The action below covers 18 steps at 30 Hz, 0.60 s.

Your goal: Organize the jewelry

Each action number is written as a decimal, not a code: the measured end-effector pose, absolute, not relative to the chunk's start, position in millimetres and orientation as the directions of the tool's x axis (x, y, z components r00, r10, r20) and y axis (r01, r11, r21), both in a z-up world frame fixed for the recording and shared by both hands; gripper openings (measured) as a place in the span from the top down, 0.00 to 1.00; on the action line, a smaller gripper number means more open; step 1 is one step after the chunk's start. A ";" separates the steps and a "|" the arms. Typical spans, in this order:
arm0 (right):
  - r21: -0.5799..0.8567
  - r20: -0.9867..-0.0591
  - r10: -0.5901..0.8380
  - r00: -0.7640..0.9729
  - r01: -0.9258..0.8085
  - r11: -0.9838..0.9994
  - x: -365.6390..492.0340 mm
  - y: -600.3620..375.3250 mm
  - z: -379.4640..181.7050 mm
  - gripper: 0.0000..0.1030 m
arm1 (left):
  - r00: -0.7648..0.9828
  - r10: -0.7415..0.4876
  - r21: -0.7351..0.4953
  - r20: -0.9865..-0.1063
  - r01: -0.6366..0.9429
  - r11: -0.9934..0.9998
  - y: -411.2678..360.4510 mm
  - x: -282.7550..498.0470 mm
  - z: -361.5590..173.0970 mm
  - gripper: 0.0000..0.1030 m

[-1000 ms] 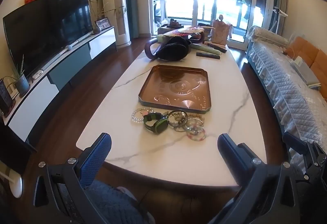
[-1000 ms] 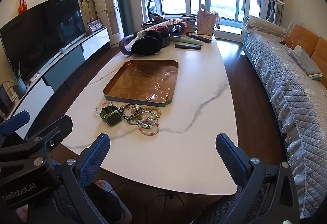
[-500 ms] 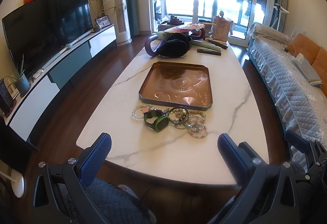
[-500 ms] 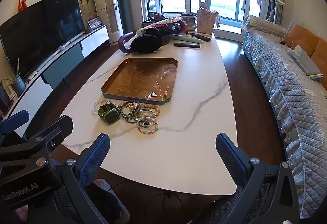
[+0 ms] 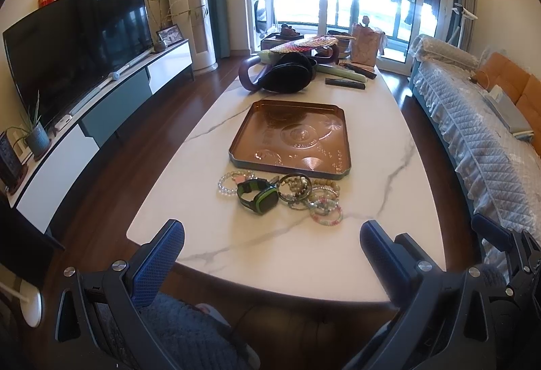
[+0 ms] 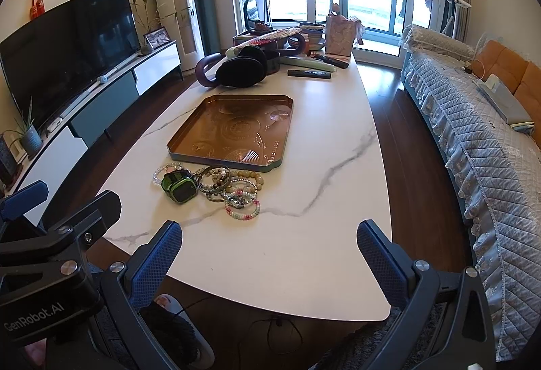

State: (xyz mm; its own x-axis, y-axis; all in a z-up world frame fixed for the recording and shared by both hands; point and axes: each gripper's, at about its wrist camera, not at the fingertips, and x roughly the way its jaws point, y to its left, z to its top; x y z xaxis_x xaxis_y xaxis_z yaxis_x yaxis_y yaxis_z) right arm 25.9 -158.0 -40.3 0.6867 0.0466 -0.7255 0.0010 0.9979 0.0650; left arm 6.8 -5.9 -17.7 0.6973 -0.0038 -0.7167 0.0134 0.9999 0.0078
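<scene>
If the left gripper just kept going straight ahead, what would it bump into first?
Probably the marble table near its front edge, just short of the green watch and bracelets; the open left gripper holds nothing. Depth is uncertain.

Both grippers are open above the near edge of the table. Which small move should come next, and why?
Probably bring the right gripper forward and down to the pastel bead bracelet. It is the nearest piece of the pile and lies at its edge, the copper tray holds nothing yet, and both grippers' jaws stand wide apart, holding nothing.
</scene>
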 end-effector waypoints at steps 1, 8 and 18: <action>0.066 -0.726 0.048 0.686 0.000 0.998 25.9 -158.1 -40.0 0.00 | 0.699 -0.003 0.009 -0.716 0.013 1.000 -6.6 6.7 -18.0 0.00; 0.069 -0.725 0.049 0.687 0.001 0.998 23.9 -160.2 -40.4 0.00 | 0.700 -0.002 0.015 -0.714 0.017 1.000 -8.2 6.1 -19.8 0.00; 0.081 -0.714 0.054 0.698 0.005 0.997 18.0 -165.6 -41.0 0.00 | 0.711 -0.001 0.022 -0.703 0.023 0.999 -14.0 5.6 -21.1 0.00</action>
